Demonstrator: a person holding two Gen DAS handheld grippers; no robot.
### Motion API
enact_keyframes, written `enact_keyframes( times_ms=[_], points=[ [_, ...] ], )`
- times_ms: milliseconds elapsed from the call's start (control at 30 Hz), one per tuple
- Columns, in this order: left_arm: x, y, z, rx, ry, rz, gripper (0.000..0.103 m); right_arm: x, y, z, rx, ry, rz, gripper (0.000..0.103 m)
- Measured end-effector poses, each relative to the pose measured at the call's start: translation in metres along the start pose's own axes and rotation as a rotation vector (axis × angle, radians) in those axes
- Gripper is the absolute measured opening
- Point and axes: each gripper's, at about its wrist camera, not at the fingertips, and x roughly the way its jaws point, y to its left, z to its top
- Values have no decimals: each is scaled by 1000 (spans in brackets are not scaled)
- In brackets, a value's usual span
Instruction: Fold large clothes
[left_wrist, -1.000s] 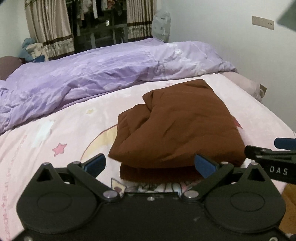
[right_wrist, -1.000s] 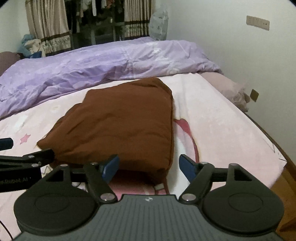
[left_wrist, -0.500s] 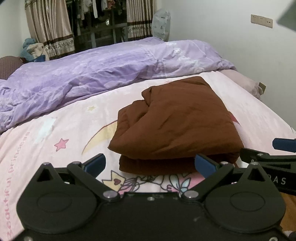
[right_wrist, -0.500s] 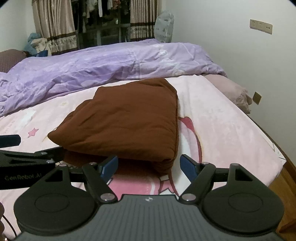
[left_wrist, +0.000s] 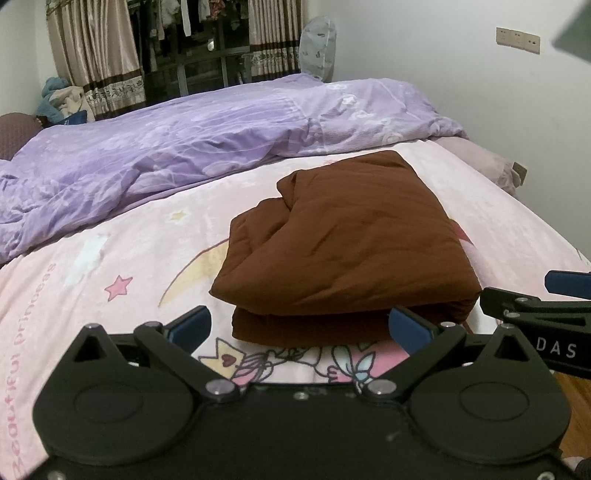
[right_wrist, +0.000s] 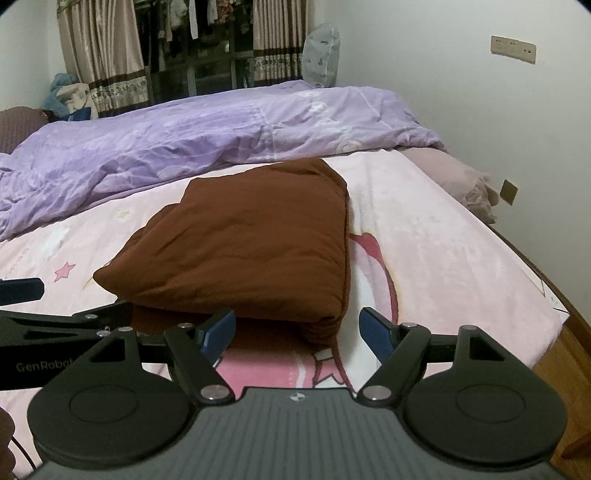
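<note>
From the left wrist view, the left side of the brown garment (left_wrist: 343, 243) is shown: a loose flap is seen tucked over at its far left corner, and two stacked layers are exposed along the near edge. The words printed on the pink bedsheet (left_wrist: 110, 258), a pink star and a yellow crescent are seen only here, and the right gripper (left_wrist: 535, 306) is caught at the right edge of this view. From the right wrist view, the garment's (right_wrist: 251, 243) right side is shown instead, as one smooth rounded fold running down to a thick near corner. The bare stretch of sheet (right_wrist: 443, 258) out to the bed's right edge, the wooden floor (right_wrist: 565, 362) beyond it and a pinkish pillow (right_wrist: 458, 177) against the wall are seen best here, and the left gripper (right_wrist: 55, 317) is caught at the left edge.

The garment is folded into a compact, roughly rectangular bundle, puffy and lightly creased, and is laid on the pink sheet near the bed's front edge, below the crumpled purple duvet (left_wrist: 184, 147).

The left gripper (left_wrist: 299, 325) is held with its blue-tipped tongs wide apart, just short of the garment's near edge, with nothing clamped. The right gripper (right_wrist: 297, 328) is likewise held spread, its tongs set on either side of the near right corner without pressing it.
</note>
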Motion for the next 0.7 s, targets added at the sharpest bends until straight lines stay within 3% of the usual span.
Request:
enact_keyframes(
  times_ms=[700],
  points=[
    [-1, 1, -2, 1, -7, -3, 103, -4, 0, 2, 1, -8, -4, 89]
  ],
)
